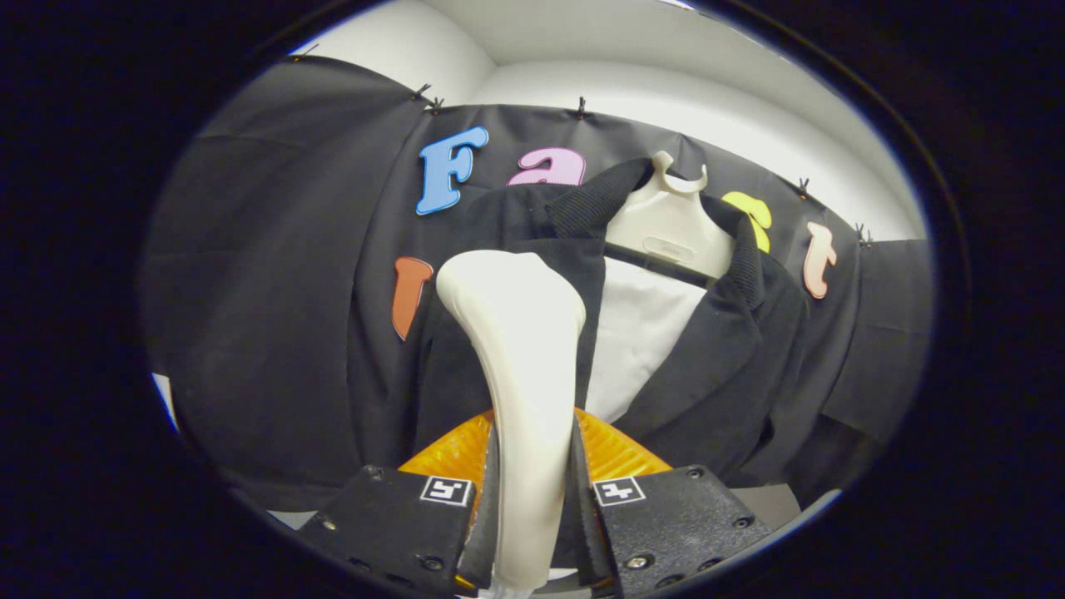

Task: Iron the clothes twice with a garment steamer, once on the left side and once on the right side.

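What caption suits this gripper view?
Gripper shut on a white steamer, raised before a black jacket on its hanger.

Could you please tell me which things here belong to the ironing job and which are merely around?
For the job:
- steamer, gripped between both fingers of the tool
- black jacket on its hanger

Just there:
- black cloth wall
- white booth shell

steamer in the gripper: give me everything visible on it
The garment steamer is a smooth, glossy cream-white plastic wand: a narrow handle that widens upward into a rounded, flared head. It stands roughly upright, leaning slightly left, with its handle clamped between the two fingers of the gripper, which press on both sides. The head sits in front of the black jacket's left front panel; whether it touches the fabric cannot be told. No steam is visible.
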A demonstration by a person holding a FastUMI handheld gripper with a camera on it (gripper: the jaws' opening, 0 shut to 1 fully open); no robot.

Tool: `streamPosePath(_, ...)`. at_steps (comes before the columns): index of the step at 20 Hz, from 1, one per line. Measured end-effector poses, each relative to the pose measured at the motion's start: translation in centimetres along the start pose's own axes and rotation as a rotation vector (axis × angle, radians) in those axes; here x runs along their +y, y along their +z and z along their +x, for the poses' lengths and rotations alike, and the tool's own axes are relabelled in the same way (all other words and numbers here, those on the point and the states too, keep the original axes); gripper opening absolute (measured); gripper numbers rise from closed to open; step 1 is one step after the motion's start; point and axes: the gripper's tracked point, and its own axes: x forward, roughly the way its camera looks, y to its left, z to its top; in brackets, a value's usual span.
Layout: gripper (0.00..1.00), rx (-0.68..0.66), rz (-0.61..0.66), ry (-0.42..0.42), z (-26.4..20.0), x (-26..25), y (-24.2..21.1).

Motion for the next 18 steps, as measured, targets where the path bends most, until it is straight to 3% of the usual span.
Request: streamPosePath(18,0.40,0.147,-0.020,0.015,-1.1,1.9,-10.8)
